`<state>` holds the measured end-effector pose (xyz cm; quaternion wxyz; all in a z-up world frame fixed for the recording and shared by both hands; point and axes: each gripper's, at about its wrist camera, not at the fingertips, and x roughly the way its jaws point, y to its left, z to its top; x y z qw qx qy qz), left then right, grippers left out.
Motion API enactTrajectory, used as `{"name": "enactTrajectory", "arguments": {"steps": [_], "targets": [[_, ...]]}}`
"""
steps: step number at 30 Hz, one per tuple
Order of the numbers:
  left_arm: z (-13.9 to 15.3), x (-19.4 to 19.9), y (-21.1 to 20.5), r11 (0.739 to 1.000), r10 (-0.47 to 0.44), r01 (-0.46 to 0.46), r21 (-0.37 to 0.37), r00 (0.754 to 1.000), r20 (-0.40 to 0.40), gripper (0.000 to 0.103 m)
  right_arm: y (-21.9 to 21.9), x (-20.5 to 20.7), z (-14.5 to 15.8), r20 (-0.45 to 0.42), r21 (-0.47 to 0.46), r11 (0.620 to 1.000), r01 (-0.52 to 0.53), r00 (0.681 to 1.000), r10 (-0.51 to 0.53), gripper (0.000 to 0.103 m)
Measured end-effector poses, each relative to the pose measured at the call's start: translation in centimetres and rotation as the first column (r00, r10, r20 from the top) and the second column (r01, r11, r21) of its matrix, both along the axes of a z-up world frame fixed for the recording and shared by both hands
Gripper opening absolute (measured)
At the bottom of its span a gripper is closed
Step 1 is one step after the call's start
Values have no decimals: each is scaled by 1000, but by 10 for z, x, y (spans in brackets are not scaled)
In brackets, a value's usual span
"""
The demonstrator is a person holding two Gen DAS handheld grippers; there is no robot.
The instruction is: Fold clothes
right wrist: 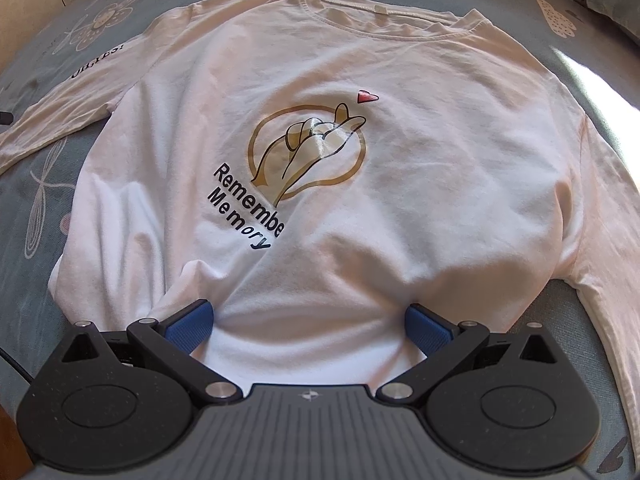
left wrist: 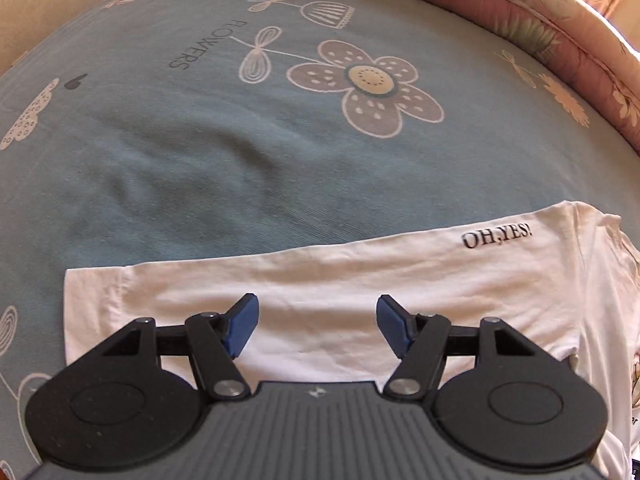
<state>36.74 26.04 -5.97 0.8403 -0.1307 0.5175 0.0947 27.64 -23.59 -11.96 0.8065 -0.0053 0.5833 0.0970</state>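
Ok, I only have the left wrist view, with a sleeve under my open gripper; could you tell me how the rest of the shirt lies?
Observer: The white T-shirt lies spread print side up, with its collar at the far end.
Operator: Thank you. Where is the right gripper?
Observer: The right gripper is at the bottom hem, jaws wide, with fabric bunched between them; I cannot tell if it is pinched.
Operator: And the other sleeve?
Observer: The other sleeve lies stretched out, unfolded.
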Motion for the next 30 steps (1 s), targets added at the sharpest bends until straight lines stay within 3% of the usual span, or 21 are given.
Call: {"name": "enactTrajectory", "arguments": {"steps": [2, 5, 9, 11, 13, 17, 20, 24, 27, 30], "targets": [[-9, 5, -20, 1000, -15, 15, 20, 1000, -2, 67, 0, 1, 0, -2, -5, 1000, 3, 1000, -3, 103], [-24, 13, -23, 991, 76, -75, 108, 997, -4, 71, -2, 1, 0, -4, -1, 1000, 1, 1000, -1, 103], [-25, 24, 6, 975, 198, -199, 102, 980, 25, 75, -3, 1, 0, 1, 3, 1000, 0, 1000, 0, 103], [-21, 31, 17, 967, 237, -238, 91, 971, 14, 70, -3, -1, 0, 9, 3, 1000, 0, 1000, 0, 103], [-12, 32, 17, 969, 233, -234, 82, 972, 23, 69, -4, -2, -1, 12, 4, 1000, 1, 1000, -2, 103], [1, 21, -12, 989, 128, -132, 67, 990, 66, 72, -4, 0, -1, 9, 4, 1000, 0, 1000, 0, 103], [-6, 4, -36, 993, 62, -67, 96, 996, 59, 72, -4, 0, -1, 11, 4, 1000, -1, 1000, 1, 103], [-27, -35, -38, 988, 114, -113, 101, 993, -2, 74, -4, 0, -1, 13, 8, 1000, -3, 1000, 3, 103], [-23, -52, -32, 989, 120, -117, 95, 992, -30, 74, -6, 0, -1, 13, 11, 1000, -4, 1000, 4, 103], [-9, -44, -32, 988, 114, -109, 107, 992, -47, 73, -6, 0, -1, 12, 11, 1000, -5, 1000, 4, 103]]}}
